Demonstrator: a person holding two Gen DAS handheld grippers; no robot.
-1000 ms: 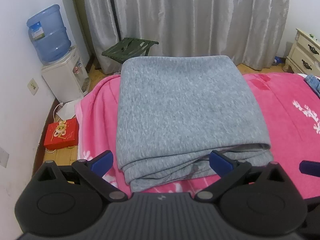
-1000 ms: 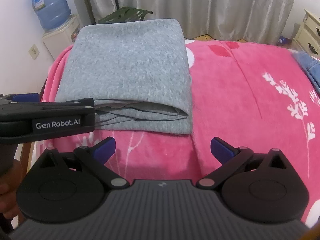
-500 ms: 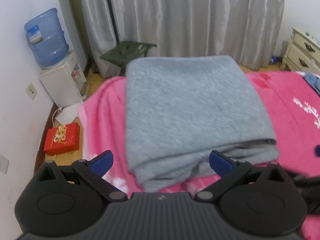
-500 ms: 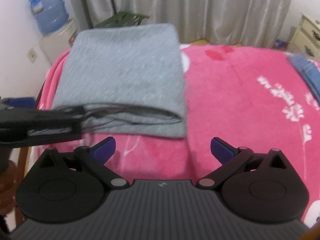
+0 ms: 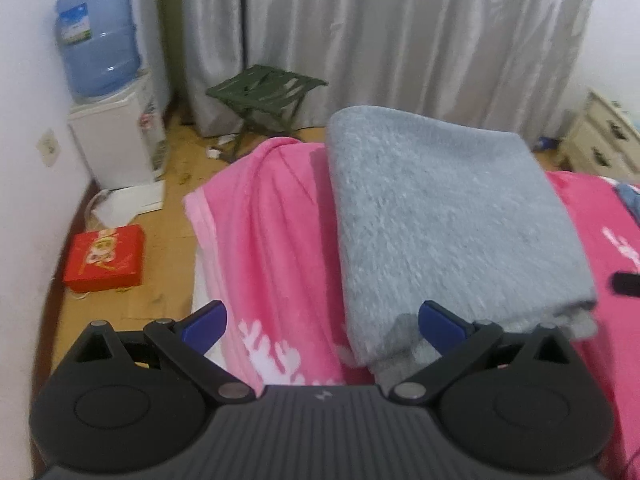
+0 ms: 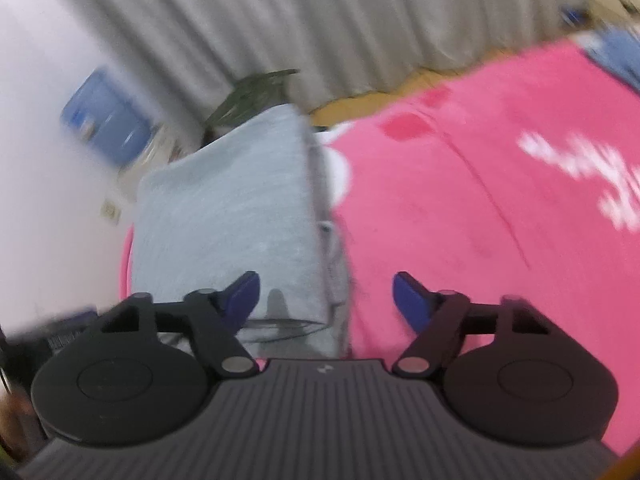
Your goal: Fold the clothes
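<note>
Grey garment [image 5: 448,216], folded, lies on pink blanket [image 5: 272,240]; left gripper [image 5: 322,322] has swung leftward, right gripper [image 6: 326,300] has tilted, both with jaws apart, suggesting folding complete.

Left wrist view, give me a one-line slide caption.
Open left claw hovers at the near edge of a folded grey fleece garment on a pink floral blanket.

Both wrist views look closely along the bed [image 5: 280,248], sharing the grey garment [image 5: 448,216].
</note>
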